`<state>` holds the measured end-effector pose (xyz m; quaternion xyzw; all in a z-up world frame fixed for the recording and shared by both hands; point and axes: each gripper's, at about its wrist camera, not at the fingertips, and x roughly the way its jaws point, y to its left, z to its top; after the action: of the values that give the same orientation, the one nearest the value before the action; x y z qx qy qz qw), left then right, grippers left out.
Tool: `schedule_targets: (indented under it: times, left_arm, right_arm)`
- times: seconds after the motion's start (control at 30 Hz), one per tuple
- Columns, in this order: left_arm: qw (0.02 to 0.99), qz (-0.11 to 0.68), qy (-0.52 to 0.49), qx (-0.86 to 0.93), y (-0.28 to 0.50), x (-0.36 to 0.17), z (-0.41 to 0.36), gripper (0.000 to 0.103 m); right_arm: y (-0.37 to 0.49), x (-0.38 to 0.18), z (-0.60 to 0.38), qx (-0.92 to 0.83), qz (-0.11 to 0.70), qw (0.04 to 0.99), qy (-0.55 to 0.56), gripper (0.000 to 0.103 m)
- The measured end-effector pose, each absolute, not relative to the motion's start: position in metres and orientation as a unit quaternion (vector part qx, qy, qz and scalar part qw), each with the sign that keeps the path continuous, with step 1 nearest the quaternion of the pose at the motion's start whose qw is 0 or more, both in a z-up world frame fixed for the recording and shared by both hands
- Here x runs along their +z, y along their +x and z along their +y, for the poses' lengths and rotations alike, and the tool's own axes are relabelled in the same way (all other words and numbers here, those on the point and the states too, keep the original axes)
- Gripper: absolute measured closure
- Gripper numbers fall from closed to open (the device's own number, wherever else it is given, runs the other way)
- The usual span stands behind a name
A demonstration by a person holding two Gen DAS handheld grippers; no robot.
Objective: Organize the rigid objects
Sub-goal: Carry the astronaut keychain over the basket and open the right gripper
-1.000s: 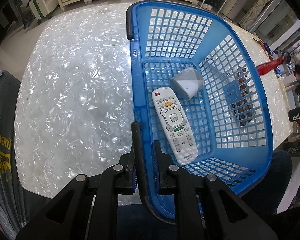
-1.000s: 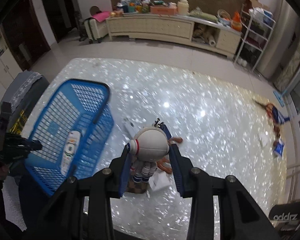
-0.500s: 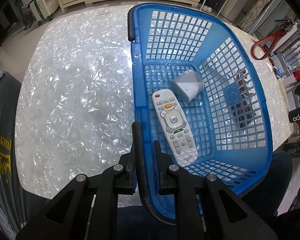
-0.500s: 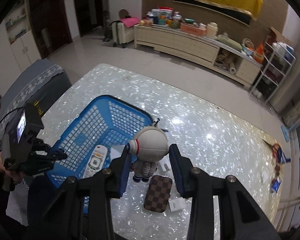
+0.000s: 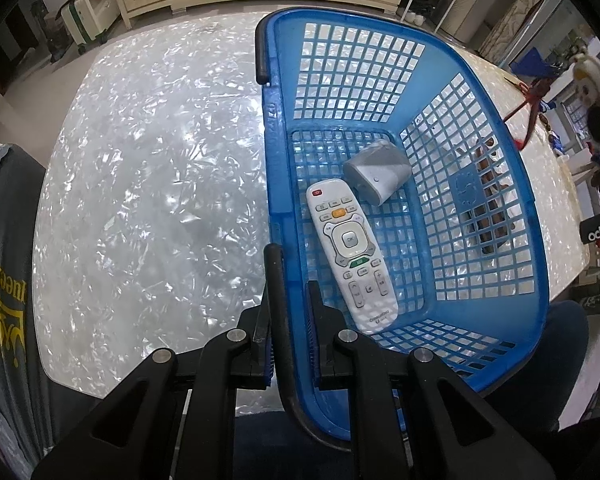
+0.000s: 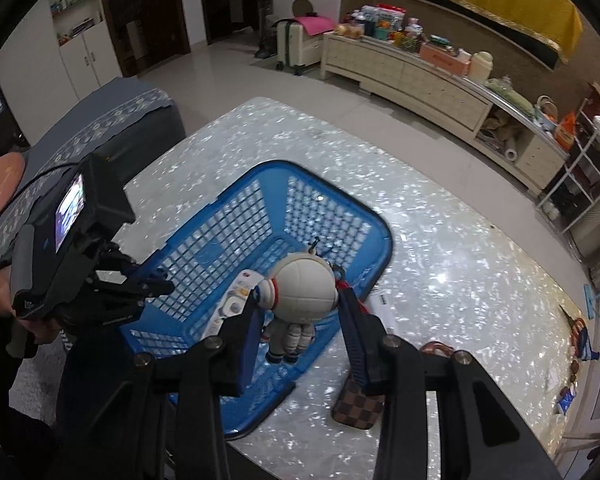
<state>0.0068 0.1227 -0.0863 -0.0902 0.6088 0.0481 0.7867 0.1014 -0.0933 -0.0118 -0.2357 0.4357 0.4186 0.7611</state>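
Blue basket [image 5: 532, 216] on pearly white table [image 5: 148, 184], taken as landmark. Left gripper [image 5: 290, 300] at basket's near left rim, fingers clenched on black handle [image 5: 278, 292] folded along that rim. Inside basket, on mesh floor: white remote control [image 5: 350, 256] lying lengthwise, button face up; grey rounded device [image 5: 378, 170] just beyond remote's far end, touching or nearly touching it.

Right gripper [image 6: 300, 312] above basket's near right part, fingers grasping astronaut figure [image 6: 300, 292] by round white helmet, legs hanging down over basket interior, clear of mesh. Outside basket, beside right wall: checkered brown case [image 6: 358, 404] flat on table, partly hidden by right finger; white card [image 6: 382, 308] just beyond it. Well right of basket, near table edge: small colourful items, too blurred to identify
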Motion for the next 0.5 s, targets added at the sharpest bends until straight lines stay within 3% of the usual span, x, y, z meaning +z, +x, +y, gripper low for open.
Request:
schedule_targets:
  times: [0.5]
  left_arm:
    - [0.789, 0.605, -0.088, 0.052, 0.006, -0.085, 0.121, 0.089]
  right_arm:
    - [0.077, -0.057, -0.067, 0.44, 0.459, 0.724, -0.268, 0.067]
